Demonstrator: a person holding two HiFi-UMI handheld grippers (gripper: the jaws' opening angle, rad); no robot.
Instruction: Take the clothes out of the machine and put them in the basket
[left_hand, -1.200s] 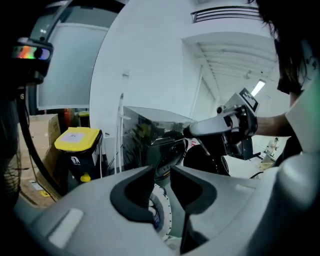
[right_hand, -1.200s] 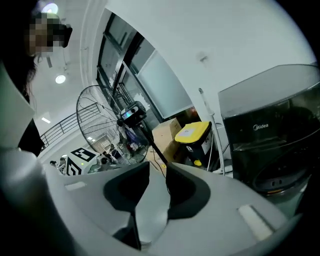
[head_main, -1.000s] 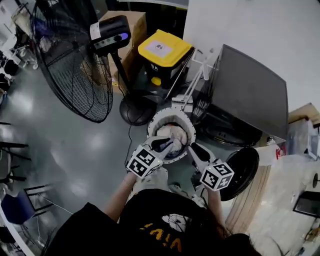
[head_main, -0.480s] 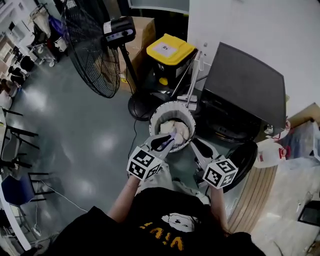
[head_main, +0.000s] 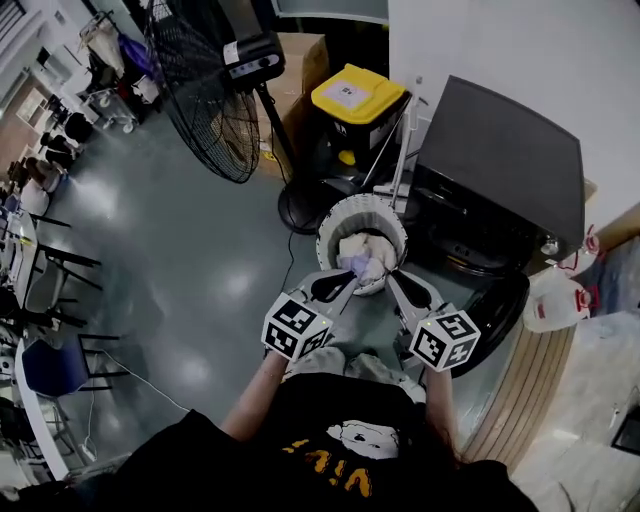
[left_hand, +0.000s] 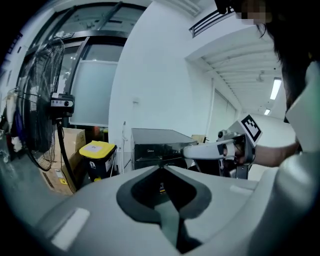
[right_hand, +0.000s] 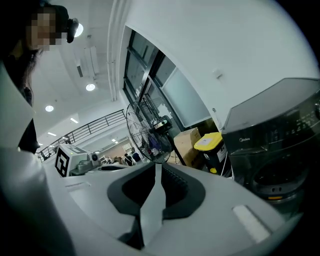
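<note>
A white round basket (head_main: 346, 211) stands on the floor with pale clothes (head_main: 366, 257) piled in it. To its right is the black washing machine (head_main: 497, 165), its round door (head_main: 506, 300) swung open. My left gripper (head_main: 343, 277) is at the basket's near rim, shut with nothing in it (left_hand: 161, 169). The right gripper (head_main: 393, 277) is beside it, between the basket and the machine door, also shut and empty (right_hand: 156, 166). Both point up and forward: the machine (left_hand: 155, 147) (right_hand: 280, 145) shows beyond the jaws. The drum's inside is hidden.
A big floor fan (head_main: 205, 100) on a round base (head_main: 303, 212) stands left of the basket. Behind it are a yellow-lidded black bin (head_main: 353, 112) and a cardboard box (head_main: 300, 55). A white jug (head_main: 555, 298) rests on a slatted wooden surface (head_main: 525, 385) at right. Chairs (head_main: 45, 365) line the far left.
The head view has shifted and the basket sits further right in it. The left gripper has drawn back from over the clothes to the near rim. The right gripper stays alongside.
</note>
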